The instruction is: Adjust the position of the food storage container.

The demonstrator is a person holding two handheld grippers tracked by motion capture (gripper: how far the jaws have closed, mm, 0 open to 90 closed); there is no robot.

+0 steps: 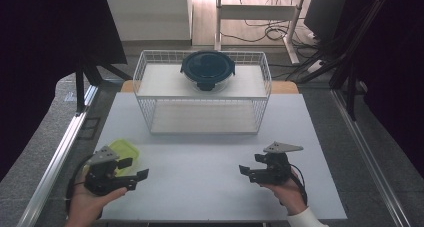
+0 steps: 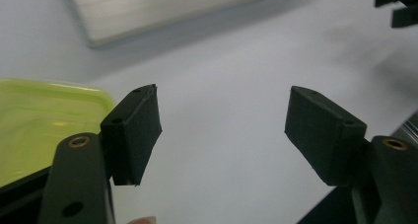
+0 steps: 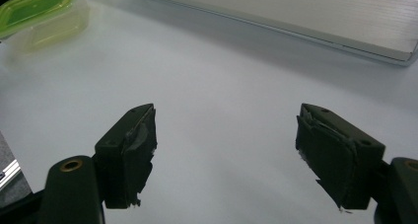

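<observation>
Left gripper (image 1: 134,168): held in the person's left hand (image 1: 90,203) at the near left of the table; jaws spread wide with nothing between them, bare tabletop visible in the gap in the left gripper view (image 2: 223,130).
Right gripper (image 1: 253,167): held in the person's right hand (image 1: 287,191) at the near right; jaws likewise apart and empty (image 3: 224,145), pointing toward the table's middle.
Pads (image 3: 135,150): black facing on the right gripper's jaws looks frayed at the edges.
Green-lidded container (image 1: 123,152): small, clear-walled, resting on the table just behind the left gripper; in the left gripper view it lies beside the left-hand jaw (image 2: 44,120).
Table (image 1: 210,177): white surface, gripper to gripper well apart on its near edge.
Wire rack (image 1: 150,104): white two-level basket shelf standing at the far centre of the table.
Round container (image 1: 207,69): dark-lidded, with clip tabs, sitting on the rack's upper shelf, near the middle.
</observation>
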